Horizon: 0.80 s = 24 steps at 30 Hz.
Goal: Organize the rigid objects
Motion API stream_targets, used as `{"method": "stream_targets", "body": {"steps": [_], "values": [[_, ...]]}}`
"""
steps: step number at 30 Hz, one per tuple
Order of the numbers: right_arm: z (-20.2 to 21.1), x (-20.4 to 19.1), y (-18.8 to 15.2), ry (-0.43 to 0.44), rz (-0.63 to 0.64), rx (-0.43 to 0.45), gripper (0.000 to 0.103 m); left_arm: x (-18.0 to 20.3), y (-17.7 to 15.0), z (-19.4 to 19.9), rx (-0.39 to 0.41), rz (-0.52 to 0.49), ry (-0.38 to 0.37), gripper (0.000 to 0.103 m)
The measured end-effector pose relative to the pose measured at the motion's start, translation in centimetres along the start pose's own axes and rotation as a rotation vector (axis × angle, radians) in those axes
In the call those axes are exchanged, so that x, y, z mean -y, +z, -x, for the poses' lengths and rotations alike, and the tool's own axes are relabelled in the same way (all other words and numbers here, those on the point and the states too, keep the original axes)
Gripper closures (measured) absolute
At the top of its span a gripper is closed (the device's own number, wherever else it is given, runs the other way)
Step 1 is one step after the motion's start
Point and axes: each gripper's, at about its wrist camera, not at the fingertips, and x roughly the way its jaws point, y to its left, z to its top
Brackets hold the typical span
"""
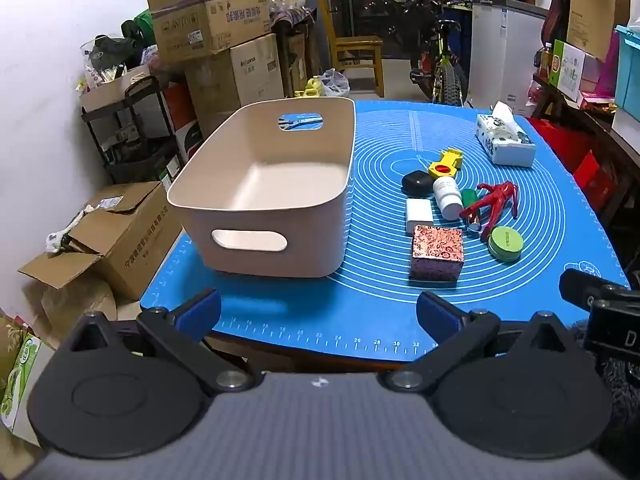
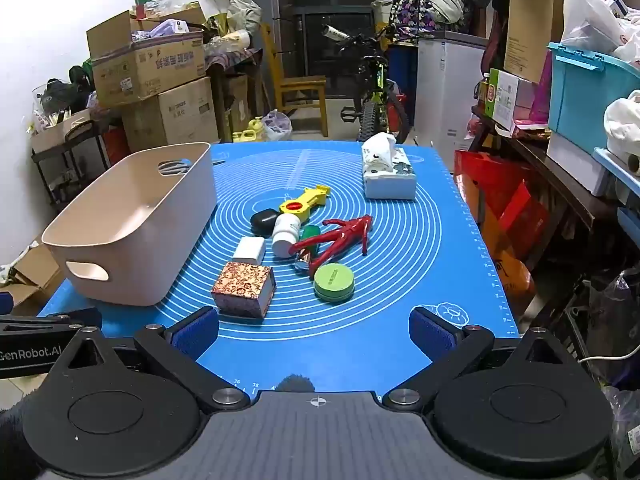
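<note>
An empty beige bin (image 1: 320, 216) (image 2: 132, 264) with cut-out handles stands on the left of the blue mat (image 1: 360, 312) (image 2: 400, 340). To its right lie a patterned box (image 1: 437, 254) (image 2: 244, 290), a white block (image 1: 419, 216) (image 2: 249, 251), a white bottle (image 1: 447, 196) (image 2: 286, 234), a black case (image 1: 416, 182) (image 2: 265, 220), a yellow tool (image 1: 445, 165) (image 2: 304, 202), a red figure (image 1: 494, 204) (image 2: 344, 236) and a green round tin (image 1: 505, 243) (image 2: 334, 282). My left gripper (image 1: 318, 314) hovers open over the mat's near edge. My right gripper (image 2: 314, 332) is open too, just short of the patterned box.
A tissue box (image 1: 506, 142) (image 2: 388, 172) sits at the mat's far right. Scissors (image 1: 301, 123) show through the bin's far handle. Stacked cardboard boxes (image 1: 212, 20), a wooden chair (image 2: 298, 84), a bicycle (image 2: 376, 92) and shelves with a blue crate (image 2: 588, 96) surround the table.
</note>
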Motion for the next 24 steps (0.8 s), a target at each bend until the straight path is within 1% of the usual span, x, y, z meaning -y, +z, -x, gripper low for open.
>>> {"method": "stream_targets", "body": {"steps": [24], "values": [[-0.20,0.07,-0.01,0.002,-0.005,-0.005,0.002,0.14,-0.40,-0.36,-0.017,-0.006,0.003,0.000]]}}
